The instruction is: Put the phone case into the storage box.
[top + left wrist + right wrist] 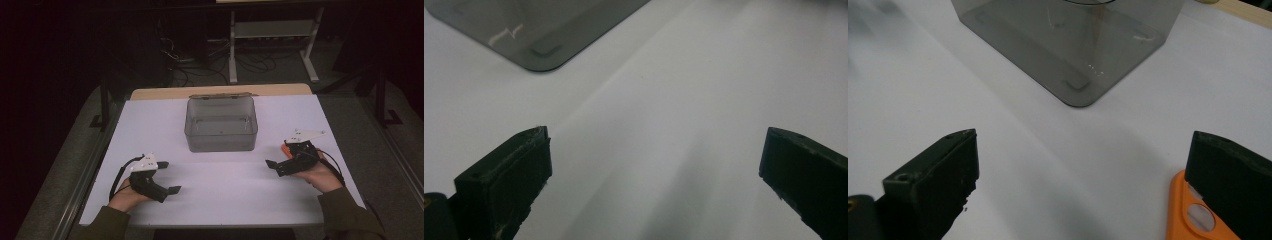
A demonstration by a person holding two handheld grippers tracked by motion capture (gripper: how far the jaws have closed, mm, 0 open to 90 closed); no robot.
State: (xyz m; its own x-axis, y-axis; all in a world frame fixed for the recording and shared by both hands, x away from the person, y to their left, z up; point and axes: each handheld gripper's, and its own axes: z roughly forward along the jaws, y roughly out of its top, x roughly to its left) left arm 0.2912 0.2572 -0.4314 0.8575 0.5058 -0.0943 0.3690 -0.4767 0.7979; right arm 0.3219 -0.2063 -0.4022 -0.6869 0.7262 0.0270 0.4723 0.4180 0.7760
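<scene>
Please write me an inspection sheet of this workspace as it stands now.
Surface: white table top, bare wood strip along the far edge.
Job's things: clear grey box, open and empty; orange item beside the right gripper's jaw, kind unclear.
Clutter: nothing seen.
Grippers: left gripper and right gripper both open, holding nothing, each in a hand near the table's front.
Cables: one black cable trails from each gripper.
Surroundings: dark room, white frame and floor cables behind.
</scene>
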